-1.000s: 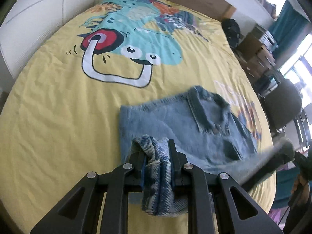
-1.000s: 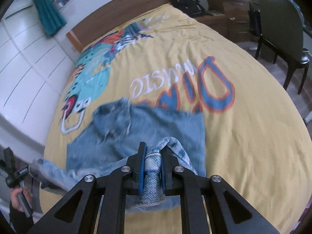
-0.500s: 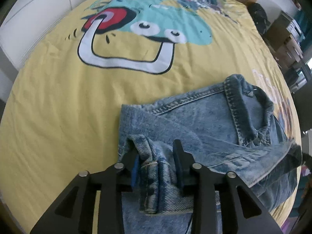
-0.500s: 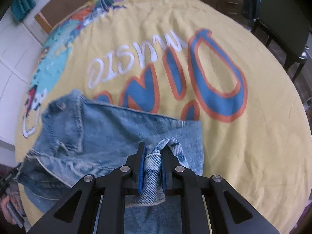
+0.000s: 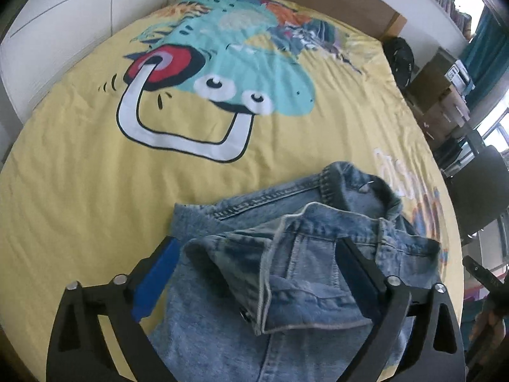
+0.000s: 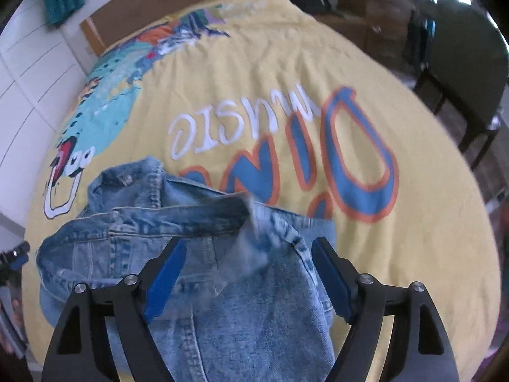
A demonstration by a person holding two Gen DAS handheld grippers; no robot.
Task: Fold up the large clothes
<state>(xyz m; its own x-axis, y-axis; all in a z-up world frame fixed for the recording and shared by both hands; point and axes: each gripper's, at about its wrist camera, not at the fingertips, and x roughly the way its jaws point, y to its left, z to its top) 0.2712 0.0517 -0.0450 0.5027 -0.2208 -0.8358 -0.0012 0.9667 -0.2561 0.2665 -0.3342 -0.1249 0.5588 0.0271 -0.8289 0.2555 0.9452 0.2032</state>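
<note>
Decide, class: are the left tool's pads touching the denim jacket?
Apart. The left wrist view shows the left tool, jaws just opened, with both pads standing clear of the denim jacket lying between them.

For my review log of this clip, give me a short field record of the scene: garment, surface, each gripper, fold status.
garment: denim jacket, folded over on itself, collar toward the headboard
surface: yellow cartoon bedspread
left gripper: fingers wide apart, just opened, denim lying loose between them
right gripper: fingers wide apart, just opened, denim loose between them, blurred
fold status: lower part laid up over the body; jacket rumpled, not yet a neat fold
surroundings: dark chair beside the bed
</note>
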